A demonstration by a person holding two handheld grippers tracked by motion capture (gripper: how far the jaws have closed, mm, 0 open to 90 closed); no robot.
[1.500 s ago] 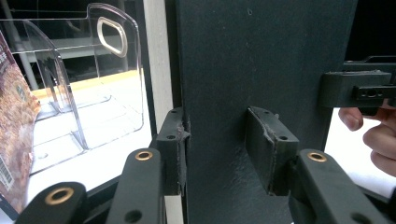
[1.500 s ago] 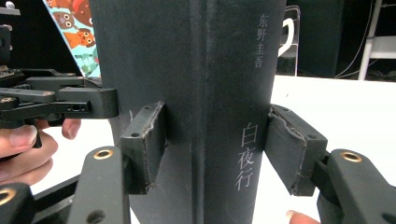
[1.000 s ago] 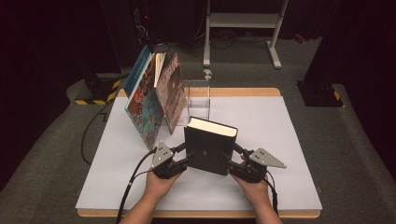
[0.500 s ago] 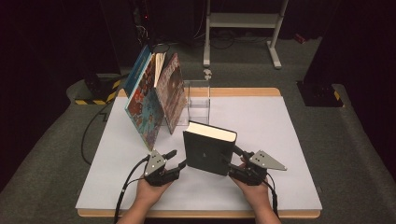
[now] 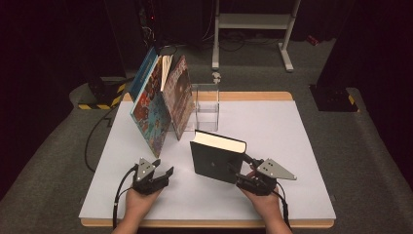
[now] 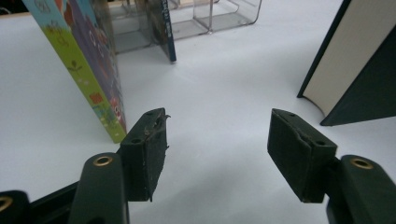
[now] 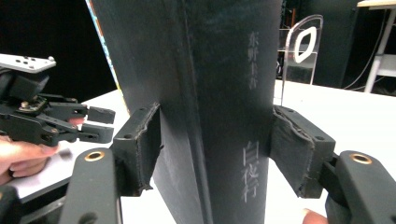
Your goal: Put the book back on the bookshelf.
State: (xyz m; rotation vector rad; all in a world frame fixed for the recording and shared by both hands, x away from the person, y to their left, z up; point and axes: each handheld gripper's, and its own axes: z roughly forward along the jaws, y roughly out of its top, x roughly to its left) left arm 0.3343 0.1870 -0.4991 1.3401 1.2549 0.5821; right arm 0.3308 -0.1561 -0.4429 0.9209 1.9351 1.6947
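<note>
A black hardcover book (image 5: 212, 161) stands upright on the white table (image 5: 297, 146), its pale page edges on top. My right gripper (image 5: 239, 171) reaches it from the right. In the right gripper view the gripper (image 7: 215, 140) has its pads against both sides of the spine (image 7: 224, 70). Those jaws have just been opening slightly with the book still between them. My left gripper (image 5: 164, 167) rests low to the book's left, apart from it. Its jaws have just been opening, and the left gripper (image 6: 217, 133) stands open over bare table. The book's page edge (image 6: 348, 56) shows at the upper right there.
Two colourful picture books (image 5: 152, 107) (image 5: 178, 95) lean against a clear acrylic stand (image 5: 207, 105) at the back left. The nearer one (image 6: 77, 65) is close to my left jaw. A black-and-yellow box (image 5: 100, 92) and cables lie on the floor to the left.
My left gripper has let go of the book, opened and drawn away to the left and down. The right gripper and the book have stayed in place.
</note>
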